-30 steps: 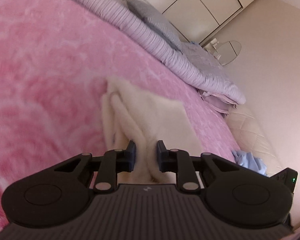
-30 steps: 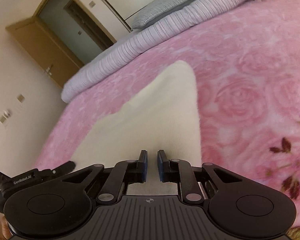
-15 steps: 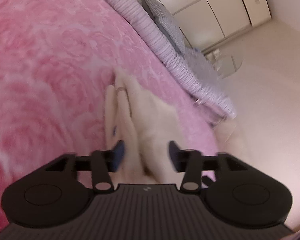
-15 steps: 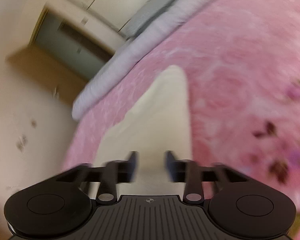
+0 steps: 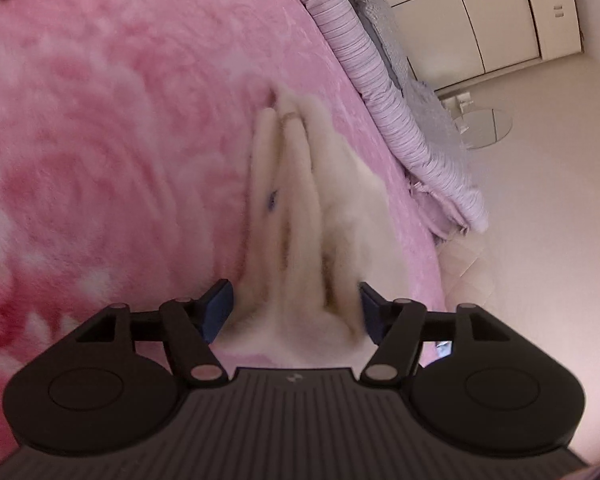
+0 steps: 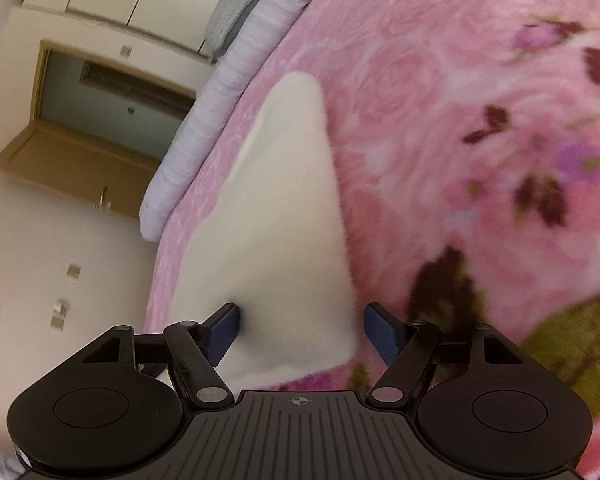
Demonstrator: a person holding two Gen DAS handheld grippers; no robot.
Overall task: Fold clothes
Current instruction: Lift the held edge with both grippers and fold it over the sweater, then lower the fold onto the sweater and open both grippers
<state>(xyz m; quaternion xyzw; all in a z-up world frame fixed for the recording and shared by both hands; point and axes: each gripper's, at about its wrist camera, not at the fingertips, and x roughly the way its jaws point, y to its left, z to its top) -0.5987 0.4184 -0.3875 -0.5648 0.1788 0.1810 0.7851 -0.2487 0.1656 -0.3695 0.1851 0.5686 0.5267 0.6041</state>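
A cream-white garment [image 5: 300,216] lies folded on the pink floral blanket [image 5: 112,128]. In the left wrist view its edge shows several stacked folds with a small blue mark. My left gripper [image 5: 294,312] is open, its jaws wide apart on either side of the garment's near end. In the right wrist view the garment [image 6: 284,208] is a smooth flat panel. My right gripper [image 6: 302,334] is open too, with the garment's near corner between the spread jaws.
A striped lilac duvet [image 5: 384,92] and a grey pillow [image 6: 236,4] lie along the far side of the bed. White wardrobes [image 5: 500,20] and a wooden door [image 6: 88,128] stand beyond. A round mirror [image 5: 484,128] is on the floor.
Both grippers were shut on the garment a second ago; both have opened wide and let it go. Both cameras have tilted, and the garment now lies on the blanket.
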